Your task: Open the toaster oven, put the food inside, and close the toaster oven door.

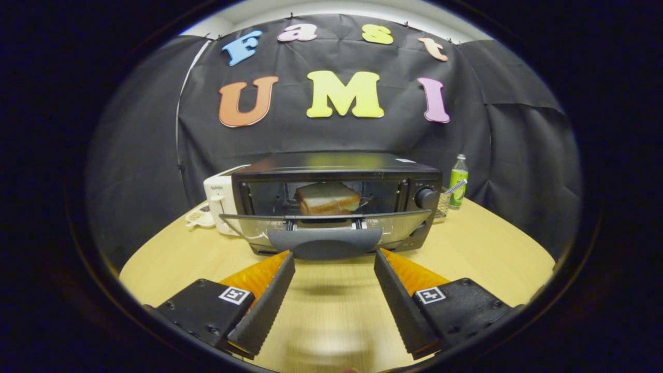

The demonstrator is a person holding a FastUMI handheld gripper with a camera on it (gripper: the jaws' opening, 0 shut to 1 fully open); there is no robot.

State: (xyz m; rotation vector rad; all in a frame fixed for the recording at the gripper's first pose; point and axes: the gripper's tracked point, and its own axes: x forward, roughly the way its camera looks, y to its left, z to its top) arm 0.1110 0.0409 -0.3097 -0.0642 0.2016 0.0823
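Observation:
A black toaster oven (336,171) stands on the wooden table (492,248) straight ahead of me. Its glass door (326,228) hangs partly open, tilted outward, with a dark handle (326,243) along its near edge. A slice of toast bread (327,198) lies inside on the rack. My gripper (334,256) is open, its fingertips just under and to either side of the door handle, with nothing held between them.
A white appliance (217,199) stands to the left of the oven, with a small white dish (199,217) beside it. A green bottle (458,181) and a small wire basket (443,204) stand to the oven's right. The booth's black cloth hangs behind.

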